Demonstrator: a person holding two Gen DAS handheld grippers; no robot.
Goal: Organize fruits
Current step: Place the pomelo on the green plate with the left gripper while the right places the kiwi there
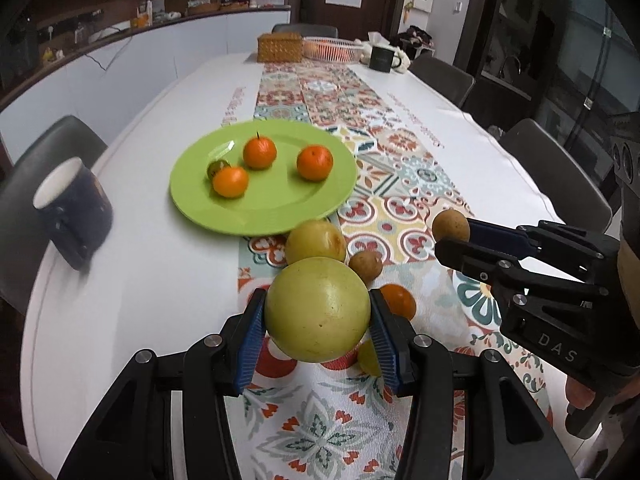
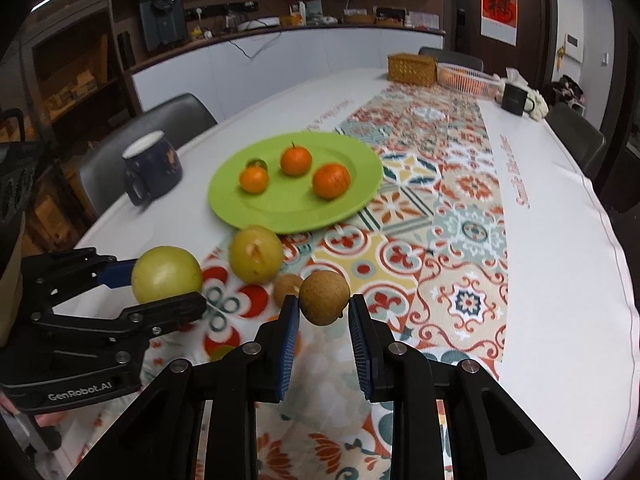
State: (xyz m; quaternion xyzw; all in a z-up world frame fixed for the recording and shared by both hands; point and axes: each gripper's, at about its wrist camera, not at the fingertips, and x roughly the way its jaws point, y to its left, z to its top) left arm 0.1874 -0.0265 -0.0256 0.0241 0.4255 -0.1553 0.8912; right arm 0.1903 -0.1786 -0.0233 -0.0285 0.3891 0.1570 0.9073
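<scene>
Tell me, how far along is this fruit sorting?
Partly done. Three oranges and a small green fruit sit on the green plate. The left tool holds a yellow-green fruit; the right tool holds a small brown fruit. Another yellow fruit, brown fruit and orange remain on the tablecloth.

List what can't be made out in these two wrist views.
- Small green fruit on the green plate: half hidden behind an orange in both views, type unclear.
- Yellow-green piece, left wrist view: mostly behind the left gripper finger and its held yellow-green fruit.
- Blue mug: motion-blurred, print unreadable.
- Tablecloth red lettering: too small and distorted.
- Right gripper holds the brown fruit; contact on the right pad unclear.
</scene>
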